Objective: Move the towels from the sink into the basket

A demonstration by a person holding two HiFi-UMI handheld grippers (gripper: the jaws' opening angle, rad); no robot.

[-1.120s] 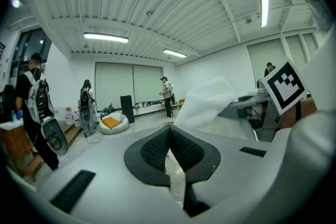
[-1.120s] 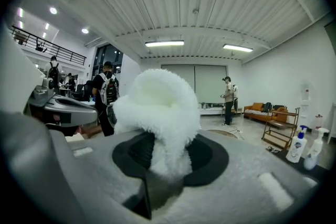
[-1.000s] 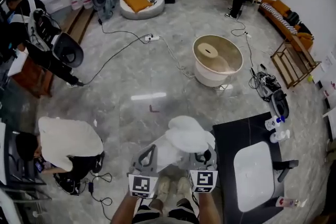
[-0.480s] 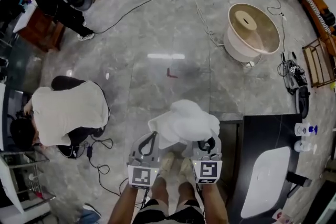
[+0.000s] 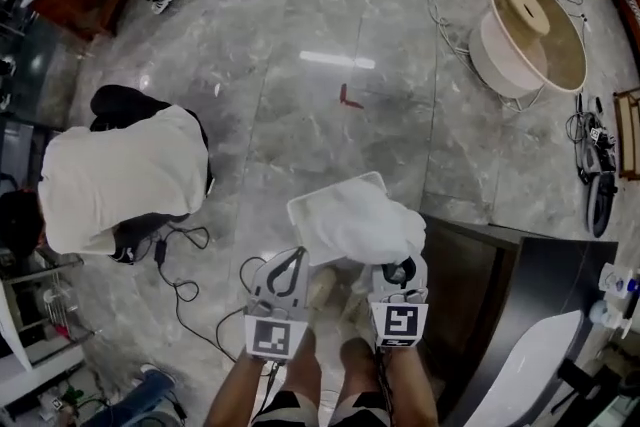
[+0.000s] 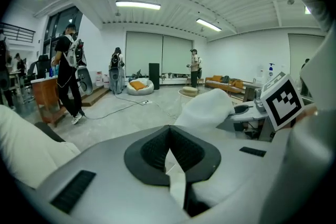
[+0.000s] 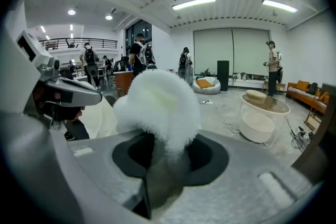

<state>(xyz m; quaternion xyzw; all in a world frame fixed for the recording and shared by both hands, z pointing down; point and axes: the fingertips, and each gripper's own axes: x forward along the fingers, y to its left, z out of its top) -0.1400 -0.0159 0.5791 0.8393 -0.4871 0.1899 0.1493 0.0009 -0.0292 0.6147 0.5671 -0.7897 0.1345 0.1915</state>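
Fingers on the right gripper are clamped tight on a fluffy white towel, a fat tuft of it bulging up out of the pads. Over on the left gripper the fingers are drawn together too, with a thin white sliver nipped between them (it looks like the same towel's edge, though that view gives only a strip). Both pairs sit side by side, close to each other. Just ahead of the fingertips the towel bunches in a loose heap over a white basket, whose rim peeks out on the far side of the cloth; whether the towel rests in it or hangs just above, I can't say. Off to the right of the right fingers sits the dark tabletop with the white sink set in it. Well out to the left of the left fingers a person in a white shirt crouches on the grey marble floor, and far ahead to the right stands a round beige table.
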